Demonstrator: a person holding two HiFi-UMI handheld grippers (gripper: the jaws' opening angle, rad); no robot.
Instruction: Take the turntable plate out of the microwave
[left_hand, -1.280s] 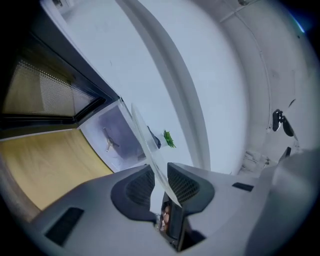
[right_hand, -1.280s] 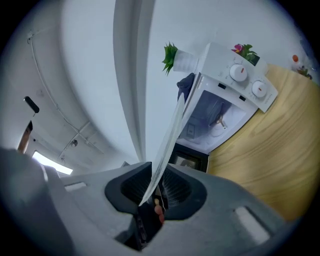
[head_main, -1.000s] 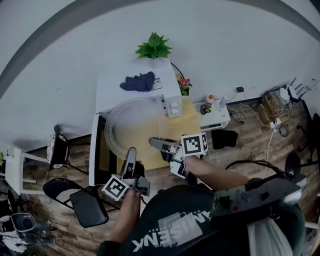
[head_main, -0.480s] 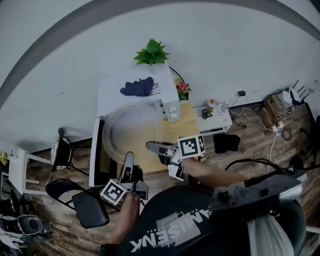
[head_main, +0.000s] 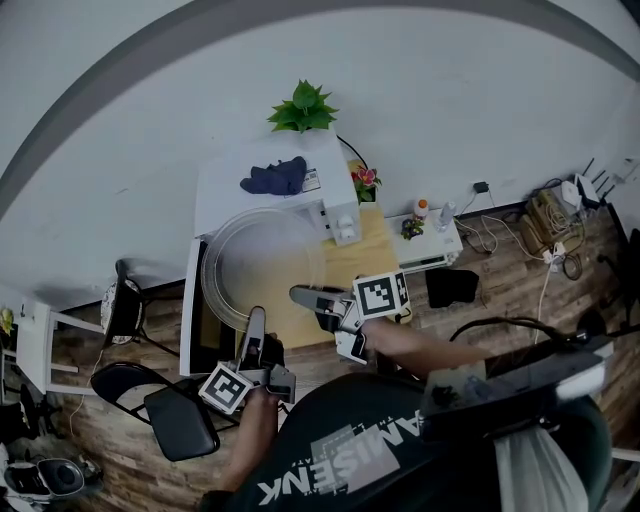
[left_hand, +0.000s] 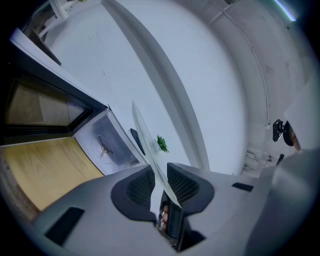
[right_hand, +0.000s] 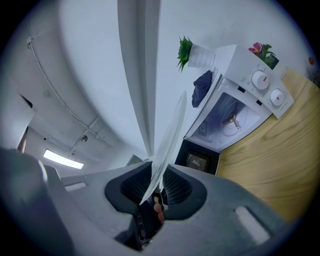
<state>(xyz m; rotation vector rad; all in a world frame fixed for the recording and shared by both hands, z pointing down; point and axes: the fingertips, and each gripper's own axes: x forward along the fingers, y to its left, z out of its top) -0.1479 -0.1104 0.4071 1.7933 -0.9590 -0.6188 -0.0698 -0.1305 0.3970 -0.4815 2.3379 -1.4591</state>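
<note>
1. Fingers (left_hand: 137, 186) of the left gripper (left_hand: 160, 184) are recorded clenched on the rim of the turntable plate (left_hand: 146, 142), which is seen edge-on between the two pads. Beyond it the microwave (left_hand: 107, 147) is noted with its door (left_hand: 45, 102) swung open; the plate is outside the cavity.
2. Right gripper view: the right gripper (right_hand: 156, 187) is likewise noted closed on the plate's rim, the glass pinched between both pads. The open cavity is seen past it. A dark cloth (right_hand: 202, 85) is seen on the microwave's top and a potted plant (right_hand: 186, 50) at its back.
3. Head view: the plate is held roughly level in front of the open microwave, beside the wooden table (head_main: 375, 250). It is gripped at its near edge by the left gripper and at its right edge by the right gripper.
</note>
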